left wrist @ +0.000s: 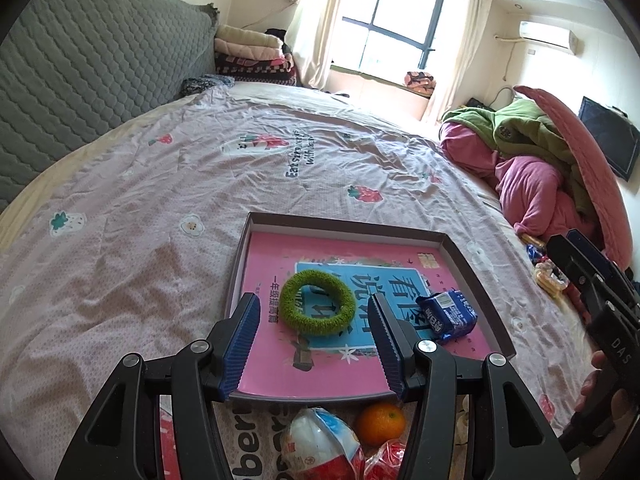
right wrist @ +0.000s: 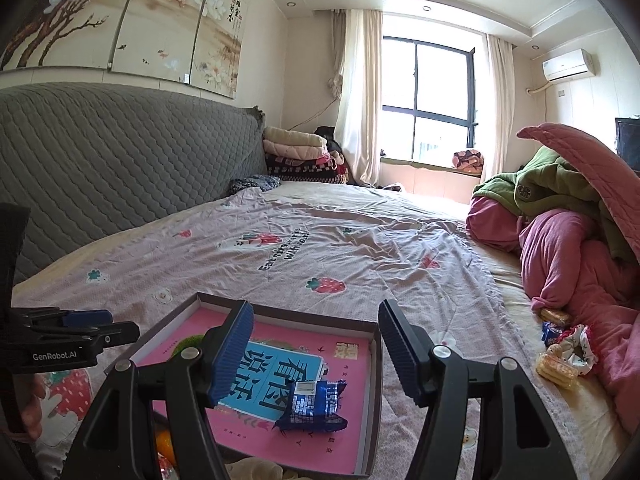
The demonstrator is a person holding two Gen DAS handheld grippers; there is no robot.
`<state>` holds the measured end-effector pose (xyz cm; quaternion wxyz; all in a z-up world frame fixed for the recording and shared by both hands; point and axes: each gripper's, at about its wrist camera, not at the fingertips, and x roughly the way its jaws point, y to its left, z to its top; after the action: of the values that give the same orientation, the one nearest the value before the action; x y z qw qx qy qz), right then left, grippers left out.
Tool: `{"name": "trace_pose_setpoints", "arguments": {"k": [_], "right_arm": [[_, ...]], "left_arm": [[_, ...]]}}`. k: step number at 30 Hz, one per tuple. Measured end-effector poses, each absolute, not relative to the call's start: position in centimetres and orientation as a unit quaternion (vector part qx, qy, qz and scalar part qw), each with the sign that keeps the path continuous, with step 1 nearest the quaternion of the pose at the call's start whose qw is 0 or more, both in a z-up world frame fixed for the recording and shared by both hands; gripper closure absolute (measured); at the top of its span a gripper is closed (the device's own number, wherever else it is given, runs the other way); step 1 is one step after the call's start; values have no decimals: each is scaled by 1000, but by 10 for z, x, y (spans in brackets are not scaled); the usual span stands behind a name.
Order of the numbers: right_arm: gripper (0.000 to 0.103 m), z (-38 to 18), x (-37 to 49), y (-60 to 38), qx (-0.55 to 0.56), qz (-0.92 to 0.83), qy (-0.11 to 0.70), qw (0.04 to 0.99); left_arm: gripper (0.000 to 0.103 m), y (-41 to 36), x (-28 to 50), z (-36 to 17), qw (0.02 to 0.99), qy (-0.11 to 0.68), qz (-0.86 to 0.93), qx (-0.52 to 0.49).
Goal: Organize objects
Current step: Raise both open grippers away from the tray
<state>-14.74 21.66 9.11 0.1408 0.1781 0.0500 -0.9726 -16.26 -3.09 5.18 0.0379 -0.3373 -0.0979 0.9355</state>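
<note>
Both tools hover over the bed (left wrist: pixel 160 184) and neither carries anything. The left hand-held gripper (left wrist: pixel 312 344) stands with its jaws well apart, framing the green ring (left wrist: pixel 318 307) from above without touching it; the ring lies flat on the pink book (left wrist: pixel 272 360) inside the shallow tray (left wrist: pixel 476 276). The right hand-held gripper (right wrist: pixel 316 352) is just as wide open and just as empty, poised above the tray's near side, where the blue snack packet (right wrist: pixel 314 404) rests on the book cover.

So two things sit in the tray, and my read is that we are between placements: a fresh pick is the step in hand. Candidates wait on both sides. Just outside the tray's near rim lie an orange (left wrist: pixel 380 423) and a red-and-white wrapped item (left wrist: pixel 320 444) (right under the left tool). Over by the heaped pink bedding (right wrist: pixel 560 264) sits a loose cluster of snacks (right wrist: pixel 558 360), near the right tool's side.

The next move calls for choosing one of these, dropping the open jaws around it squarely and closing gently; the orange may roll on the soft quilt, and crinkly wrappers can slip.
</note>
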Motion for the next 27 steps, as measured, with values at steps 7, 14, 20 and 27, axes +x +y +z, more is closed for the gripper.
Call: {"name": "trace_pose_setpoints", "arguments": {"k": [7,14,20,27], "right_arm": [[36,92,-135,222,175,-974,35,137],[35,92,-127,220,171,-974,37,141],[35,90,-117,220,170,-974,37,146],[34,88,-102,220,171,-973,36,152]], "left_arm": [[45,-19,-152,54,43,-71,942,-324],[45,-17,-138,54,47,-66,943,-322],[45,-21,-128,51,40,-69,943,-323],[45,-22,-117,47,37,-67,942,-327]]}}
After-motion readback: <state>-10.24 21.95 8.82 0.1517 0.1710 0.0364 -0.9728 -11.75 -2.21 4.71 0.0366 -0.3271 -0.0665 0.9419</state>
